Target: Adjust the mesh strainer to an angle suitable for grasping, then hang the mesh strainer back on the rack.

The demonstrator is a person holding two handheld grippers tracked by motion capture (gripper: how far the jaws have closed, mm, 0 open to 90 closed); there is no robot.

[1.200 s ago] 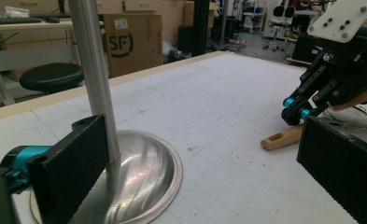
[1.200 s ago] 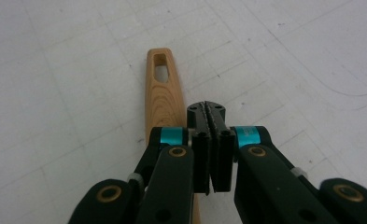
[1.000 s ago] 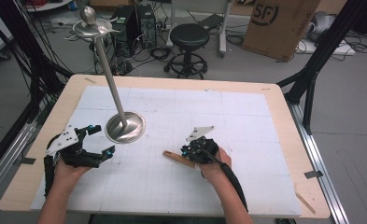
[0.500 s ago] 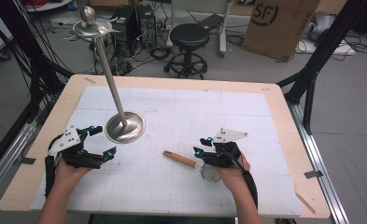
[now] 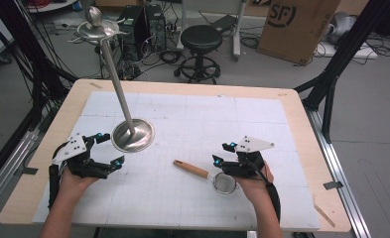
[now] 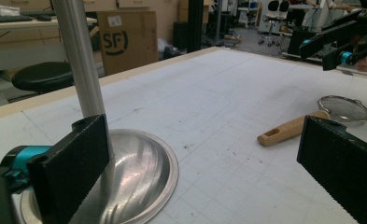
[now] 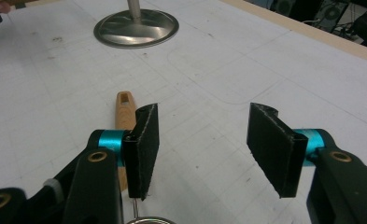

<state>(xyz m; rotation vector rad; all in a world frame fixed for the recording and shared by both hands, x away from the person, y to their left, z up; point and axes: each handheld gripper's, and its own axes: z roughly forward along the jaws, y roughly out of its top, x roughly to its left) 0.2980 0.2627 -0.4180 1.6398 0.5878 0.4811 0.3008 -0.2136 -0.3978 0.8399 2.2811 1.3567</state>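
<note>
A small mesh strainer [image 5: 226, 183] with a wooden handle [image 5: 191, 169] lies flat on the white mat. My right gripper [image 5: 221, 152] hovers just above and behind its bowl. The jaws have just been opening, and they stand open with nothing between them. In the right gripper view [image 7: 204, 140] the handle [image 7: 124, 109] runs past the left jaw. My left gripper [image 5: 112, 148] rests open beside the round base of a tall metal stand [image 5: 133, 135]. In the left gripper view [image 6: 202, 154] the stand's pole [image 6: 81, 60] rises behind the left jaw, with the strainer [image 6: 344, 107] farther off.
The stand leans up to a dish with a ball [image 5: 94, 20] beyond the table's far left edge. A wooden border [image 5: 192, 88] frames the mat. A black stool [image 5: 201, 39], a cardboard box [image 5: 296, 25] and cables are on the floor behind.
My right gripper has moved to the right, off the strainer, and its jaws have opened wider. The mesh bowl has come into view. The left gripper has stayed put.
</note>
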